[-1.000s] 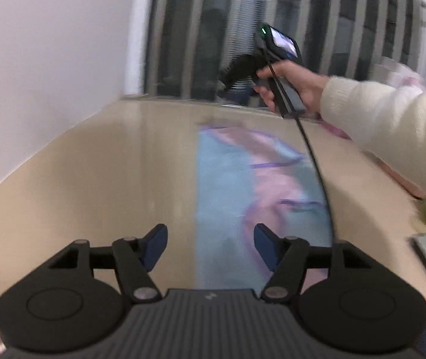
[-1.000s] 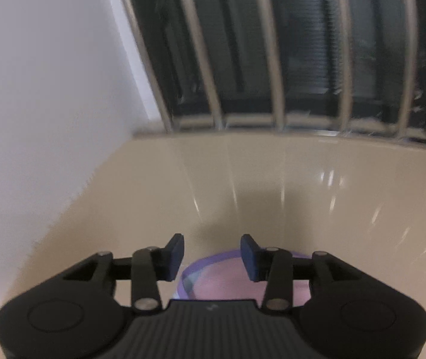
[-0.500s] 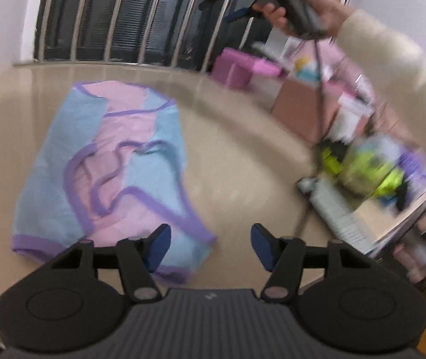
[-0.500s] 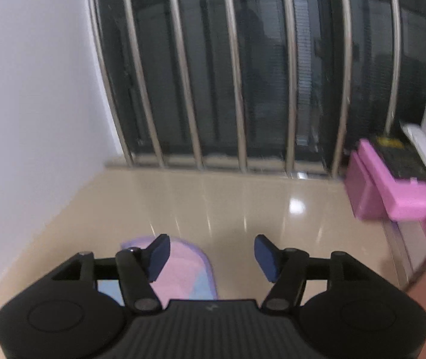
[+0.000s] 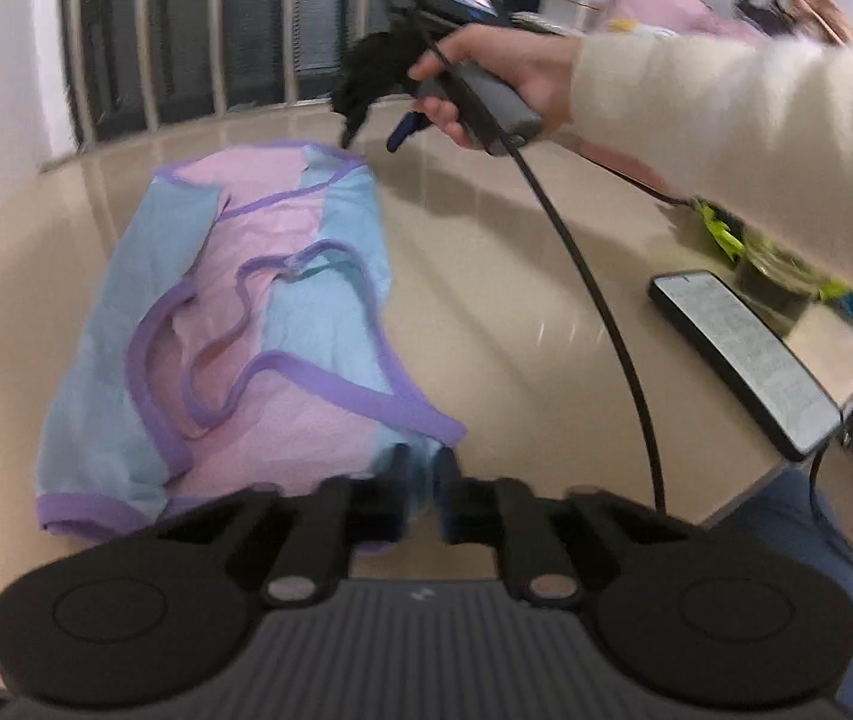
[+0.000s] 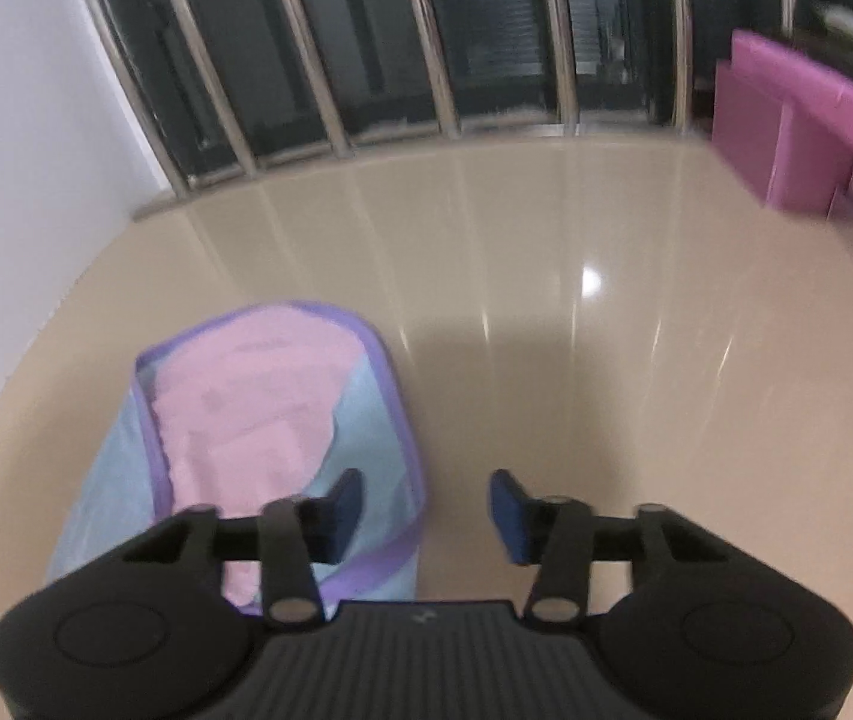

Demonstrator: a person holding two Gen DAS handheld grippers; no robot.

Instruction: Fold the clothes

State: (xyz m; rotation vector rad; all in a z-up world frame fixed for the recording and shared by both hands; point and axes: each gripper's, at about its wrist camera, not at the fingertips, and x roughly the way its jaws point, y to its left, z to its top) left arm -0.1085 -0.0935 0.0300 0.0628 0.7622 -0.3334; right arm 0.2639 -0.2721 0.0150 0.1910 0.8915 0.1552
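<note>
A pink and light-blue garment (image 5: 282, 312) with purple trim lies flat on the beige table (image 5: 516, 330). My left gripper (image 5: 423, 474) is shut on its near right corner, with blue cloth pinched between the pads. A person's hand (image 5: 504, 78) holds my right gripper (image 5: 369, 141) just above the garment's far right corner. In the right wrist view the right gripper (image 6: 420, 510) has its jaws apart and closing. Its left finger is over the garment (image 6: 258, 396), and the purple hem runs below the gap. Its pads press on nothing.
A phone (image 5: 744, 360) lies near the table's right edge, beside green and black clutter (image 5: 768, 264). The right gripper's black cable (image 5: 594, 300) hangs across the table. A pink box (image 6: 786, 138) stands at the far right. Window bars (image 6: 444, 48) and a white wall (image 6: 24, 138) bound the far side.
My left gripper's fingers have come together on the garment's near right corner. The right gripper has dropped towards the far right corner and its jaws have narrowed.
</note>
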